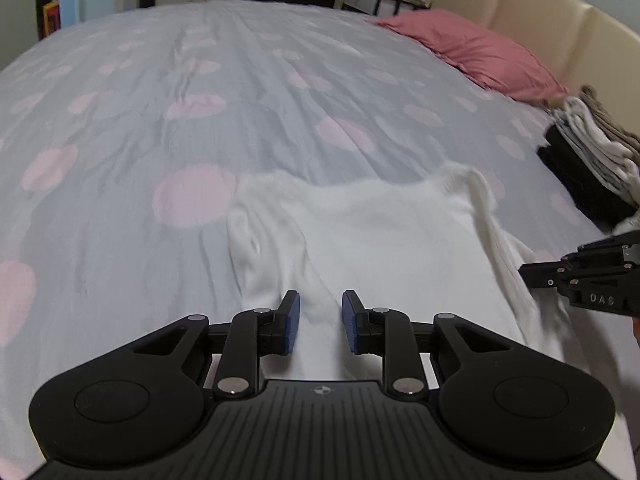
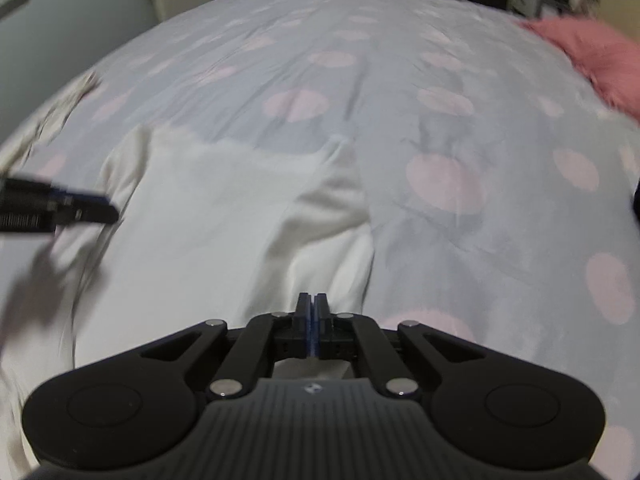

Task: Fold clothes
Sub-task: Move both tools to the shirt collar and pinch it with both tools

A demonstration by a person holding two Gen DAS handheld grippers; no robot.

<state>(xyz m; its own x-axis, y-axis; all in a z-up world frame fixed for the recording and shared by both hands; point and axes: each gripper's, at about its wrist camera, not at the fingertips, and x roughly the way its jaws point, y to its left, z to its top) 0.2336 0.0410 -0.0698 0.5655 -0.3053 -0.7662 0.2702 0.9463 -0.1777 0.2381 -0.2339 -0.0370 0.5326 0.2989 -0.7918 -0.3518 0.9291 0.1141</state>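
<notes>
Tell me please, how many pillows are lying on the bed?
1. A pink pillow lies at the far right of the bed, against the cream headboard. Others may be hidden outside the view.

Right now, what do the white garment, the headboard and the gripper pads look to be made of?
White garment: soft matte knit, probably cotton; it creases limply. Headboard: cream padded panels with slight sheen, likely leather or vinyl. Left gripper pads: blue, finely textured, probably rubber.

A white garment [image 1: 380,232] is seen ahead of the black, blue-padded left gripper [image 1: 320,322], on grey bedding [image 1: 240,80] with pink dots; a seemingly pink pillow [image 1: 480,52] is seen far right.
</notes>
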